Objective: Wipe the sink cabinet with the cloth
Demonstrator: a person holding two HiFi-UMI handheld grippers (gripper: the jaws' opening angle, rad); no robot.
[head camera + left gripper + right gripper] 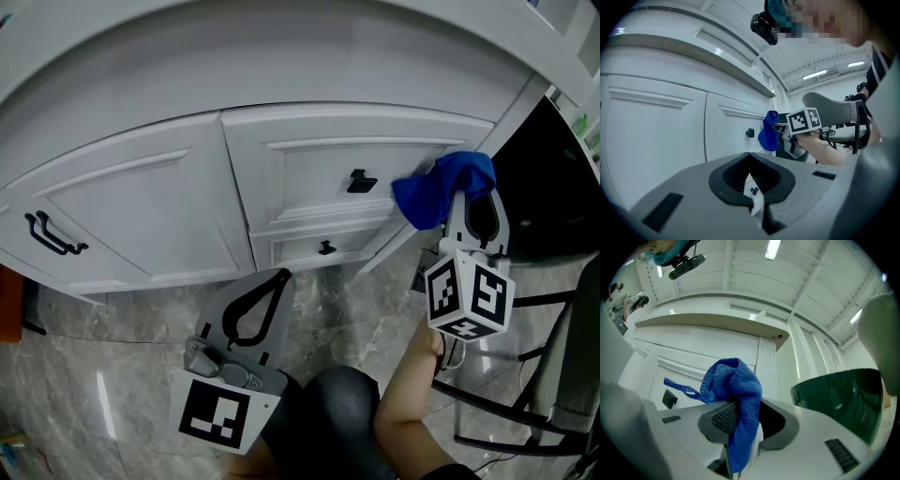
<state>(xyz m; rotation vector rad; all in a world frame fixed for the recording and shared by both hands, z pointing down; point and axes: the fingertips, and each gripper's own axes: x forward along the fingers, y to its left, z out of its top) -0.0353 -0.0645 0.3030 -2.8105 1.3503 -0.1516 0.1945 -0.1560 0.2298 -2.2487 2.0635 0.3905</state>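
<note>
1. Cloth [442, 190]: a blue, nubbly microfibre rag, bunched into a soft lump with a thin loop of hem trailing off one side. It is pinched between the jaws of the right gripper [472, 202], which are closed on its folds, with the loose end hanging down past the ribbed black pads.
2. The bunched end sits at the right end of the upper drawer front of the sink cabinet [150, 202], just right of a square black knob [360, 181]. It seems to touch the painted panel, though contact cannot be confirmed.
3. The cabinet is smooth, glossy white, with raised rectangular frames on its fronts and a curved overhanging top edge. The wide door on the left carries a black bar handle [52, 234]. A shallow lower drawer under the upper one has its own small black knob [325, 248].
4. The left gripper [282, 276] is low and well apart from the cloth, over the grey veined marble floor [112, 375]. Its jaws are together at the tips, the black pads forming a teardrop loop with nothing held in them.
5. In the right gripper view, a dark green, shiny rounded container [839, 399] stands to the right of the cabinet's corner post.
</note>
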